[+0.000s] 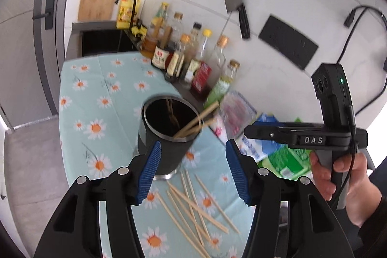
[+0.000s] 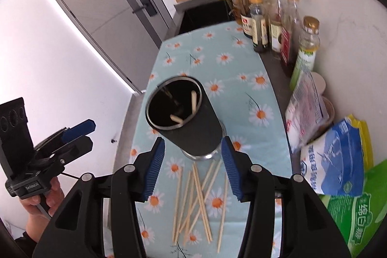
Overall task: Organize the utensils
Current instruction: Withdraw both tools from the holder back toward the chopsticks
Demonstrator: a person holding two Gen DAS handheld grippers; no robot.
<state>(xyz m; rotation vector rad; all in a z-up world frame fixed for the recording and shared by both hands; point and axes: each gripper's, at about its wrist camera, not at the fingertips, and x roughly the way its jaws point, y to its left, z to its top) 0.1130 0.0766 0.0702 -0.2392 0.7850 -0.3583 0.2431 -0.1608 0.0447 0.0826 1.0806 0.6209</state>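
On the daisy-cloth worktop (image 2: pixel 217 79), loose chopsticks (image 2: pixel 198 200) are lying just before the black holder (image 2: pixel 191 122), which is already holding a few. Both the left hand-held gripper (image 1: pixel 193 171) and right hand-held gripper (image 2: pixel 193 168) are hanging open and empty; pinching one stick near its middle would probably work best.

A dark round holder (image 2: pixel 191 122) with a metal rim and base is standing upright on the flowered cloth, and a few pale wooden chopsticks (image 2: pixel 185 110) are leaning inside it. More chopsticks (image 2: pixel 198 202) are lying loose and crossed in a heap just near of its base.
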